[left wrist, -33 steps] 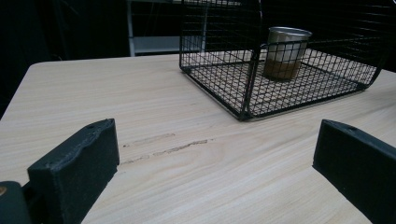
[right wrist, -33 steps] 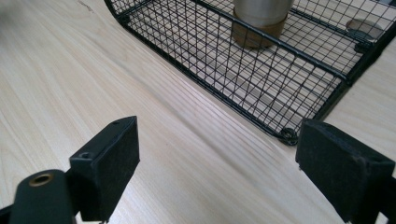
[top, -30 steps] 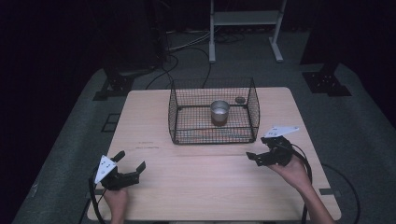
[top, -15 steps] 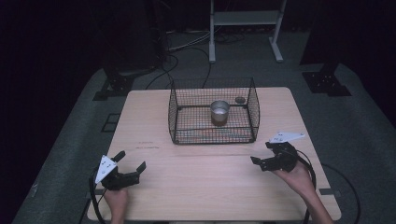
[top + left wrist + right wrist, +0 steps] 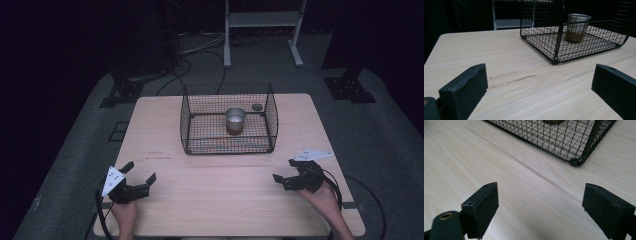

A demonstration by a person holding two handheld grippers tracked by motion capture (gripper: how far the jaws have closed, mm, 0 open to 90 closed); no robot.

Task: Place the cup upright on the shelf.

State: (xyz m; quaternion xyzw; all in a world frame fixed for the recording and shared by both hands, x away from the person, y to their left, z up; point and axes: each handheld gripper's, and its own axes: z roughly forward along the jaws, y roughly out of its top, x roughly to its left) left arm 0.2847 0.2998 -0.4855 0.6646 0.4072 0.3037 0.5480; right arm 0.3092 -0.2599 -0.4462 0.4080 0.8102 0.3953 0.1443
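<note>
A black wire basket (image 5: 227,146) stands on the far middle of the wooden table (image 5: 220,195), with a metal cup (image 5: 235,120) upright inside it and a small dark object (image 5: 257,107) in its far right corner. My left gripper (image 5: 141,171) rests low at the near left, open, nothing between its jaws. In the left gripper view the gripper (image 5: 539,82) faces the basket (image 5: 556,53) and the cup (image 5: 577,23). My right gripper (image 5: 283,170) is at the near right, open and empty. In the right gripper view its pads (image 5: 486,205) hang over bare wood, near the basket's corner (image 5: 576,161).
Faint scuff marks (image 5: 511,78) cross the wood ahead of the left gripper. Cables trail from both grippers over the near table edge. Beyond the table lie dark floor, stand bases (image 5: 350,90) and a white frame (image 5: 260,30).
My right gripper has drawn back toward the near edge, slightly right and lower, away from the basket. Its jaws keep the same gap. The left gripper has stayed put.
</note>
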